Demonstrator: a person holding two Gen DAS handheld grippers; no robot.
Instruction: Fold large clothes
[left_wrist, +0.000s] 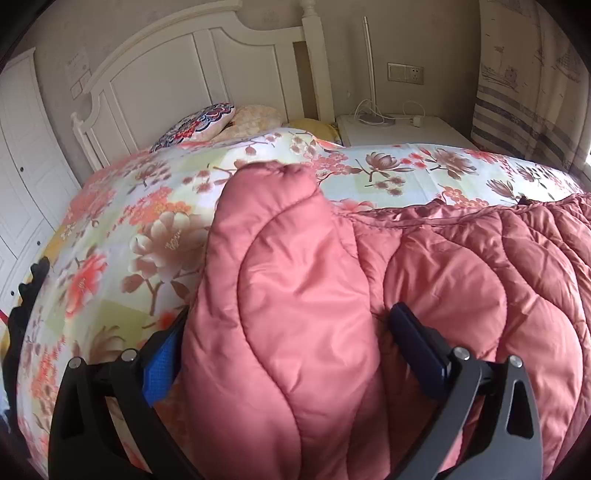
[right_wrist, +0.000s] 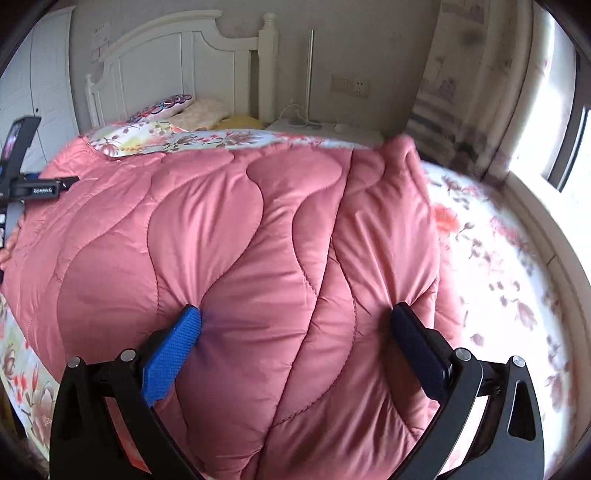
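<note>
A pink quilted padded coat (left_wrist: 461, 266) lies across the floral bedspread (left_wrist: 147, 206). In the left wrist view a thick folded part of it (left_wrist: 280, 258) stands up between my fingers, and my left gripper (left_wrist: 288, 325) is shut on that bulk with the jaws held wide by the padding. In the right wrist view the coat (right_wrist: 240, 229) fills the middle. My right gripper (right_wrist: 295, 317) is shut on its near edge, and the fabric puckers at both fingertips. The left gripper's body (right_wrist: 33, 188) and a hand show at the far left.
A white headboard (left_wrist: 177, 74) with pillows (left_wrist: 199, 123) stands at the bed's far end. A white nightstand (left_wrist: 399, 129) with a lamp and cables is beside it. White wardrobe doors (left_wrist: 22, 177) are to the left; a curtain (right_wrist: 443, 92) and window (right_wrist: 569, 140) are to the right.
</note>
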